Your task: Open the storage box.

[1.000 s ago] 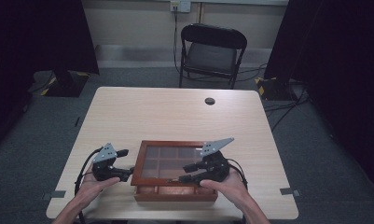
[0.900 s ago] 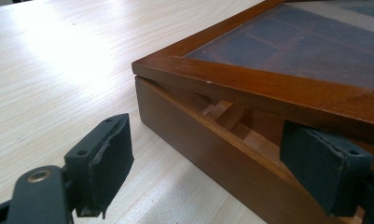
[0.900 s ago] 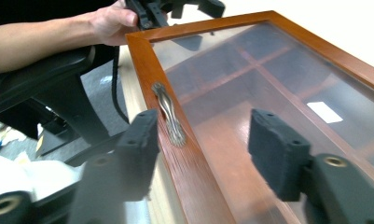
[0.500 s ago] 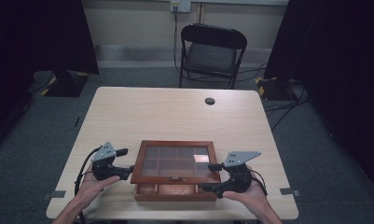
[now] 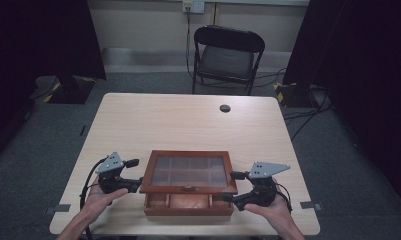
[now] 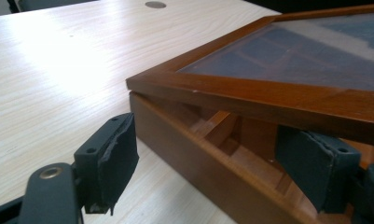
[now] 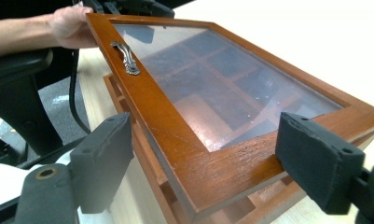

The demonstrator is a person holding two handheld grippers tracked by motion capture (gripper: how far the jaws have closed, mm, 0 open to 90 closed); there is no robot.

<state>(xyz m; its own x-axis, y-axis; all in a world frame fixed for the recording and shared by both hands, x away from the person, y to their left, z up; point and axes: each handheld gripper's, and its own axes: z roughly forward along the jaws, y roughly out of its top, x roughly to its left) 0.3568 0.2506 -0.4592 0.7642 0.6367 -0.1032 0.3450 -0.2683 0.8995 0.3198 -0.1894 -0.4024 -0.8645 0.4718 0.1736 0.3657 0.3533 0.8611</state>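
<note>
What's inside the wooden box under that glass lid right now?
Through the glass lid the wooden box shows wooden dividers forming compartments; those visible look empty. Glare and the lid frame cover some of them. The left claw straddles the box wall.

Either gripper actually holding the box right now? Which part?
Nothing clamped. Left gripper straddles the wooden box's side wall, right gripper its glass lid corner; jaws open.
</note>
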